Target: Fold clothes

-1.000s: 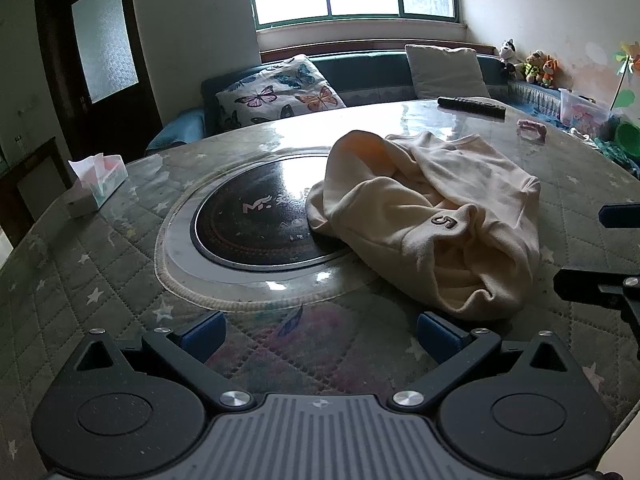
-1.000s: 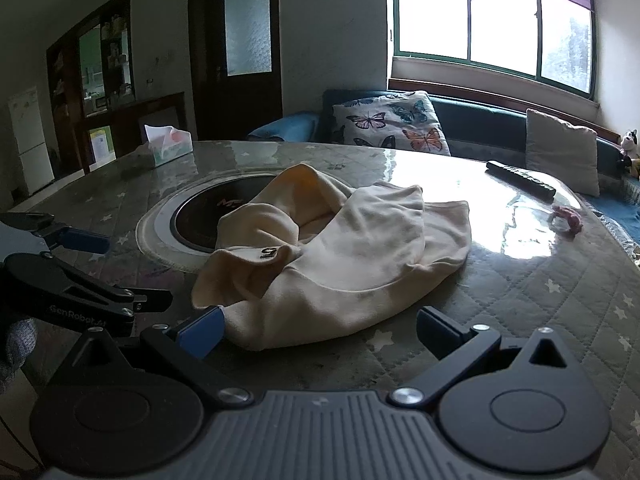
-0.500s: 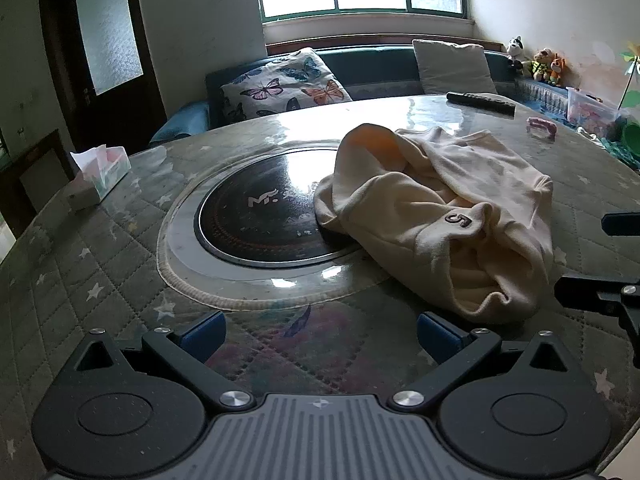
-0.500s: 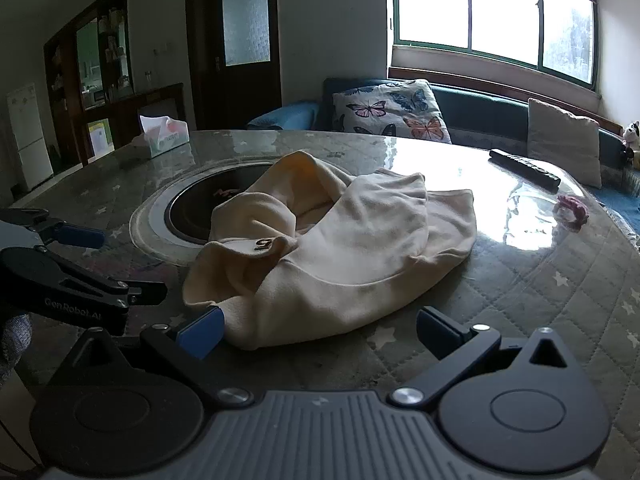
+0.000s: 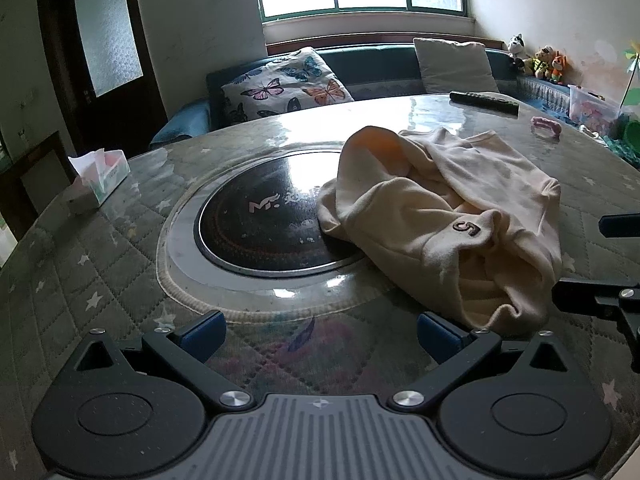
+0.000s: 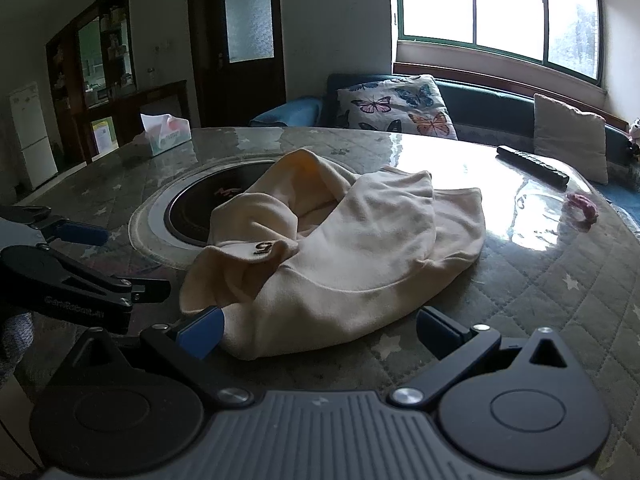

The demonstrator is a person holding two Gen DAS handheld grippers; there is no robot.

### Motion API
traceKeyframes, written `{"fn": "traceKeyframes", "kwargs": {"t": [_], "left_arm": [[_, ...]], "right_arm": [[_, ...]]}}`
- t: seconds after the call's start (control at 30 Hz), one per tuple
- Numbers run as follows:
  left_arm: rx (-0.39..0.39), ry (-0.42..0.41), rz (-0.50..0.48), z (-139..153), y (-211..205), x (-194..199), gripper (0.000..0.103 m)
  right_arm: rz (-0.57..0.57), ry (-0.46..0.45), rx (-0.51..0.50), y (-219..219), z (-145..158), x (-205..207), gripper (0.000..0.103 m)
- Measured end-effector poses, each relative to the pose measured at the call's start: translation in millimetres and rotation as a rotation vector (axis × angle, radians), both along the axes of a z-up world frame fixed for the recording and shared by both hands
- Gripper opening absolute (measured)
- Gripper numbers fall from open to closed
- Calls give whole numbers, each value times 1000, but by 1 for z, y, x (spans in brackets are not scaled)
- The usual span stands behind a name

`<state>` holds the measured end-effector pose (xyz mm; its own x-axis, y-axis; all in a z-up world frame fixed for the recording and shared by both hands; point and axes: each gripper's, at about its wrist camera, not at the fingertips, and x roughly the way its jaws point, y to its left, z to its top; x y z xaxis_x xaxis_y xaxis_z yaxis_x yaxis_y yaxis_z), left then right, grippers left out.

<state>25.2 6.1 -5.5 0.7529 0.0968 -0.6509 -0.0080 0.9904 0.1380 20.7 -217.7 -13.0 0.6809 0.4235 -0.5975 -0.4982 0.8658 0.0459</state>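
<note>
the cream sweatshirt [image 5: 448, 216] sits in a rumpled heap on the round table [image 5: 100, 280], part of it draped over the black hotplate [image 5: 260, 224] set into the middle, the rest on the quilted cover. it isn't folded as it lies — layers are bunched, and a flap with a stitched "5" [image 6: 264, 247] is flipped up on top.

the left tool [image 5: 318, 330] hangs just short of the heap's near left side, jaws spread wide, nothing in them. the right tool [image 6: 316, 330] is wide and empty too, with the near hem [image 6: 280, 340] lying between its fingers.

probably the heap needs spreading flat next: each tool pinching one single layer at the hem, well apart, then pulling outward so it doesn't drag as a lump.

long axis runs roughly from the near hem toward the far side by the remote control [image 6: 532, 166] — which end is the neck can't be told.
</note>
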Motion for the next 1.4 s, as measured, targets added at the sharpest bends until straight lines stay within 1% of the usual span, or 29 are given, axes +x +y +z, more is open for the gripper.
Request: {"fn": "traceKeyframes", "kwargs": {"t": [0.9, 1.17, 1.3, 1.37, 1.4], "left_arm": [[36, -10, -2, 10, 0, 30, 103], [69, -63, -11, 26, 2, 52, 103], [80, -92, -30, 35, 1, 69, 101], [83, -101, -50, 38, -1, 78, 95], [86, -105, -63, 38, -3, 84, 94]], "right_arm": [[17, 9, 17, 3, 5, 28, 103], [9, -5, 9, 3, 10, 49, 103], [-3, -11, 7, 2, 13, 64, 103], [-9, -9, 8, 1, 14, 73, 102], [-12, -8, 8, 1, 15, 78, 102]]}}
